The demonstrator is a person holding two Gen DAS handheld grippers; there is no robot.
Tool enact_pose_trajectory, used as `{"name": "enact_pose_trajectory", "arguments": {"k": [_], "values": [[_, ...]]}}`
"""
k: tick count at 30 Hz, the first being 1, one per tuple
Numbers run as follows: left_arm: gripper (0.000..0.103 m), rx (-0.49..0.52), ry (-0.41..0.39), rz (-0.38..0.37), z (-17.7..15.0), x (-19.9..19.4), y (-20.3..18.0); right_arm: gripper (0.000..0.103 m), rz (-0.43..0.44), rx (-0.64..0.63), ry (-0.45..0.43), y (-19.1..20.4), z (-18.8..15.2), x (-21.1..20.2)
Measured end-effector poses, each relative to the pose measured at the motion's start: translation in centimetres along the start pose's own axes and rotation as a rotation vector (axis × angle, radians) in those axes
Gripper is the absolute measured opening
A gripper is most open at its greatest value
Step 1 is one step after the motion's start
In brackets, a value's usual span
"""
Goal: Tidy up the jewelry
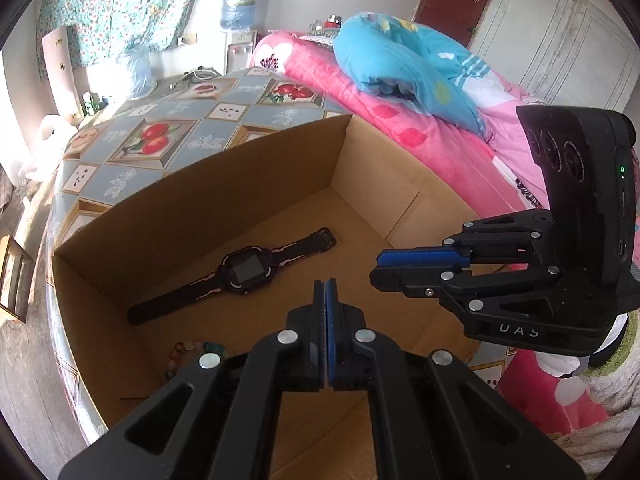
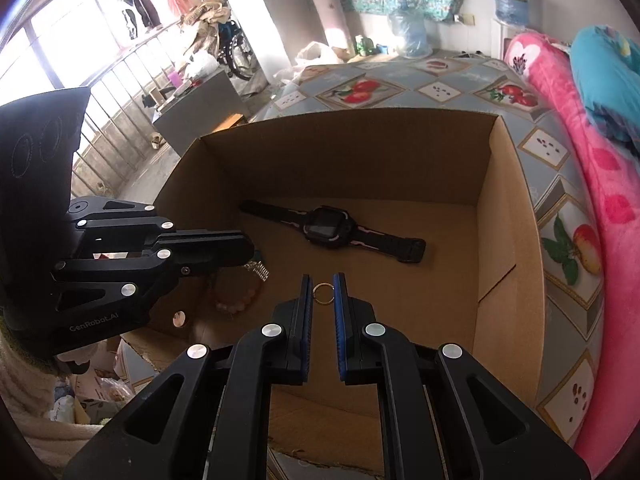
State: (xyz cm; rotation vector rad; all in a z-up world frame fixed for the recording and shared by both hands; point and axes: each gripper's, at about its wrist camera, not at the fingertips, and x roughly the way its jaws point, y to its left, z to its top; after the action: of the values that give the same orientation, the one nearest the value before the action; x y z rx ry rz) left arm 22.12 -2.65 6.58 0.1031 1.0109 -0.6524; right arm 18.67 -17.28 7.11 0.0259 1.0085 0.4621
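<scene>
An open cardboard box (image 1: 200, 184) (image 2: 360, 152) stands on a table. Flat on its floor lies a black smartwatch (image 1: 244, 272) (image 2: 326, 226). My right gripper (image 2: 322, 294) hangs over the box floor, shut on a thin metal ring (image 2: 323, 294) held between its blue pads. From the left wrist view the right gripper (image 1: 378, 268) shows side-on and the ring is hidden. My left gripper (image 1: 325, 285) (image 2: 250, 248) is shut with nothing visible between its pads. Below it in the box lie a pink bead bracelet (image 2: 240, 300) and a silvery chain piece (image 2: 259, 270). Coloured beads (image 1: 192, 348) peek out beside the left fingers.
The table carries a grey fruit-patterned cloth (image 1: 152, 136) (image 2: 440, 80). A bed with a pink blanket (image 1: 400, 120) (image 2: 600, 184) and a blue quilt (image 1: 400, 60) runs along the box's right side. A water dispenser (image 1: 239, 40) stands at the far wall.
</scene>
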Motion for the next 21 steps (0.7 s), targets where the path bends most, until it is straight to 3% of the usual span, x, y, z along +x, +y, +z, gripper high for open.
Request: {"name": "enact_pose_trajectory", "arguments": {"k": [6,8,12,17,21], "values": [[0.002,-0.044,0.104,0.016,0.7,2.5,1.1,0.011,-0.013,-0.001,0.109,-0.4,1.0,2.4],[0.011,-0.069,0.116,0.003,0.7,2.9,1.4,0.011,-0.021,-0.002,0.113,-0.5,1.2,2.7],[0.015,-0.088,0.123,-0.002,0.7,3.3,1.7,0.011,-0.028,0.000,0.107,-0.6,1.0,2.6],[0.015,-0.101,0.099,-0.005,0.9,2.9,1.9,0.011,-0.040,0.011,0.079,-0.8,0.7,1.8],[0.015,-0.070,0.008,0.001,0.8,0.8,1.2,0.011,-0.018,0.018,0.004,-0.6,0.4,-0.5]]}}
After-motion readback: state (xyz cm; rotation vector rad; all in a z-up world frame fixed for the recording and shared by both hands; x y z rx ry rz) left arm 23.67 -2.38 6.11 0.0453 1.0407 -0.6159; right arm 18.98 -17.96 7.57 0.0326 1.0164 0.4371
